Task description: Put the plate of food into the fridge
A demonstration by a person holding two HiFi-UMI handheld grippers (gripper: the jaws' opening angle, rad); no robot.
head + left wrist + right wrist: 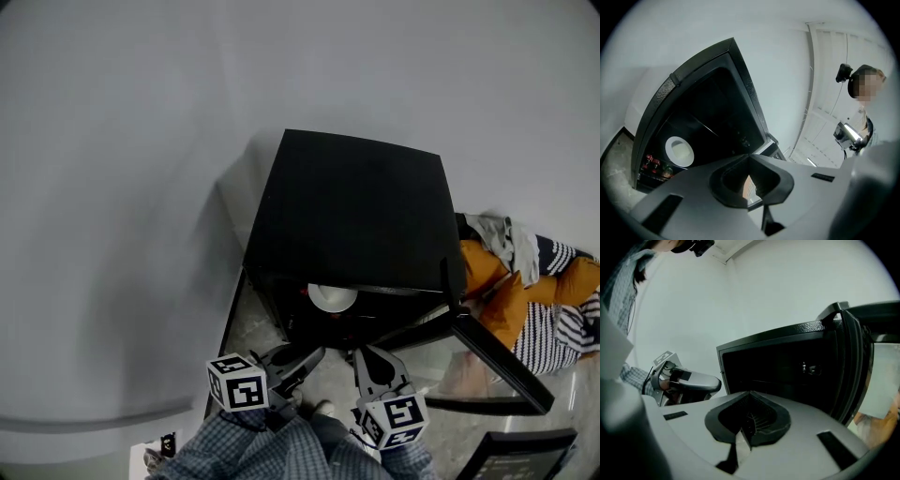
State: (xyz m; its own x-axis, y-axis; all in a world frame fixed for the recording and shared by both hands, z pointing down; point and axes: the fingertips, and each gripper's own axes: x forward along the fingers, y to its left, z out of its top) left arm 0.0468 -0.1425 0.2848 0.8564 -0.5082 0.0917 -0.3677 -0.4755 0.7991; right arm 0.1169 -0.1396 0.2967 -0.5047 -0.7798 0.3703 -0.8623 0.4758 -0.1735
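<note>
A small black fridge (347, 206) stands against the wall with its glass door (487, 364) swung open to the right. Inside on a shelf sits a white plate (333, 297), also seen in the left gripper view as a white plate (679, 151) deep in the dark fridge (698, 108). My left gripper (311, 354) and right gripper (362, 356) hover side by side just in front of the opening, both shut with nothing in them. The left gripper (749, 157) has its jaw tips touching. The right gripper (750, 395) points at the fridge (787, 362), with the left gripper (689, 380) beside it.
A pile of orange and striped clothing (530, 295) lies on the floor right of the door. Small red items (652, 164) sit low inside the fridge. The grey wall (141, 187) runs behind and to the left. The person (862, 117) stands behind the grippers.
</note>
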